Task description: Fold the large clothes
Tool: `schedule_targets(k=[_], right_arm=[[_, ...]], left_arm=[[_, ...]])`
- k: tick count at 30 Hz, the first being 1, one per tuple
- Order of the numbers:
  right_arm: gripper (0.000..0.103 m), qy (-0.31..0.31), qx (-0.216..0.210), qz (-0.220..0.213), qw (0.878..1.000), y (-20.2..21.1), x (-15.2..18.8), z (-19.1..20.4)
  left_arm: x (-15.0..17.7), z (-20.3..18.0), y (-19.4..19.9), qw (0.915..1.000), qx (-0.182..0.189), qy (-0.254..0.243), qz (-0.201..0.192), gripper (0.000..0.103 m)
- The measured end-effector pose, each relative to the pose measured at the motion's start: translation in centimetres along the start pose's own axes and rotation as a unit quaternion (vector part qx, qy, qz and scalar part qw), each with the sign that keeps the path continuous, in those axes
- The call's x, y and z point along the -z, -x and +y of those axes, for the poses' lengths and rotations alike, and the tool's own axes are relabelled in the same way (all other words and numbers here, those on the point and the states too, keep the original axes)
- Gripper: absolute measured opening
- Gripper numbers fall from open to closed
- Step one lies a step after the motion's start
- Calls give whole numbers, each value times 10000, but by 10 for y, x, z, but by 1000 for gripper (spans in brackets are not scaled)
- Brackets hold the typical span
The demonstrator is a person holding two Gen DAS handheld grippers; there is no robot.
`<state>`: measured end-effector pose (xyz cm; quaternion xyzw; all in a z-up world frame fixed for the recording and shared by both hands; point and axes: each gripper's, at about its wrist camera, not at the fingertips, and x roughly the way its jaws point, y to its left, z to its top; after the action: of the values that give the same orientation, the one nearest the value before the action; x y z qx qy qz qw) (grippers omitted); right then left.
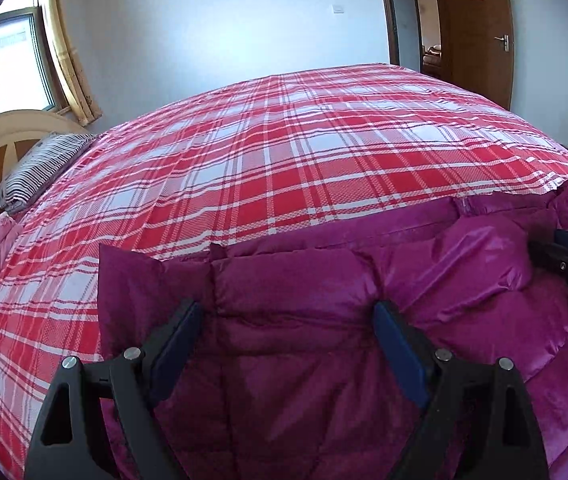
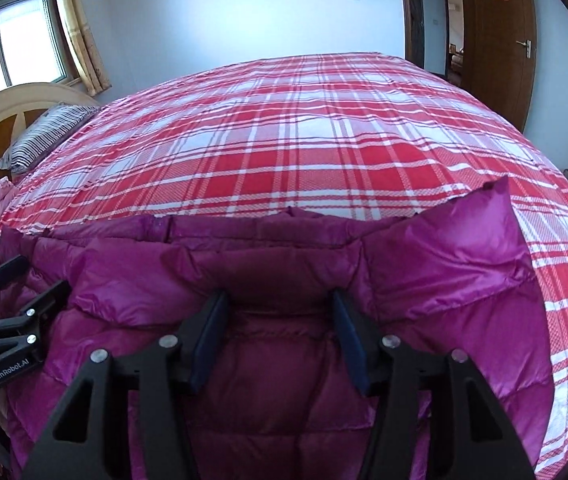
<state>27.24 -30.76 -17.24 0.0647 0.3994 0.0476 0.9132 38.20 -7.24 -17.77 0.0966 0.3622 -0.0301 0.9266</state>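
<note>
Magenta down jacket lying spread across plaid bed

A shiny, quilted magenta puffer jacket [image 1: 311, 312] [image 2: 252, 280] is lying on the near side of a bed covered in a red-and-white plaid sheet [image 1: 284, 152] [image 2: 284, 140]. Its padded panels are bunching into soft folds, with 1 corner standing up at the right end and another at the left.

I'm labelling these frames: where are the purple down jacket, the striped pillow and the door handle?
purple down jacket [image 2: 284, 360]: right wrist view, quilted panel between the fingers.
striped pillow [image 1: 40, 172]: left wrist view, middle of its top.
door handle [image 1: 501, 40]: left wrist view, the lever.
</note>
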Motion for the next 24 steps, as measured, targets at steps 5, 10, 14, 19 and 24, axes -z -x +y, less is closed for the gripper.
schedule_targets(k=[5,10,14,19,24], right_arm=[[60,-47,-32,18,10000,-4,1,-1],[61,-52,-29,42,10000,-7,1,-1],[62,-39,-18,53,10000,-8,2,-1],[64,-20,-10,67,10000,-9,2,-1],[65,-4,2,76,10000,-10,3,-1]], left_arm=[[0,-3,-5,10000,-12,-34,64,89],[0,-3,-8,9999,-18,-42,103,90],[1,-3,-11,9999,-26,-38,120,90],[2,-5,-13,9999,-65,-48,108,91],[3,-5,-15,9999,-74,-47,120,91]])
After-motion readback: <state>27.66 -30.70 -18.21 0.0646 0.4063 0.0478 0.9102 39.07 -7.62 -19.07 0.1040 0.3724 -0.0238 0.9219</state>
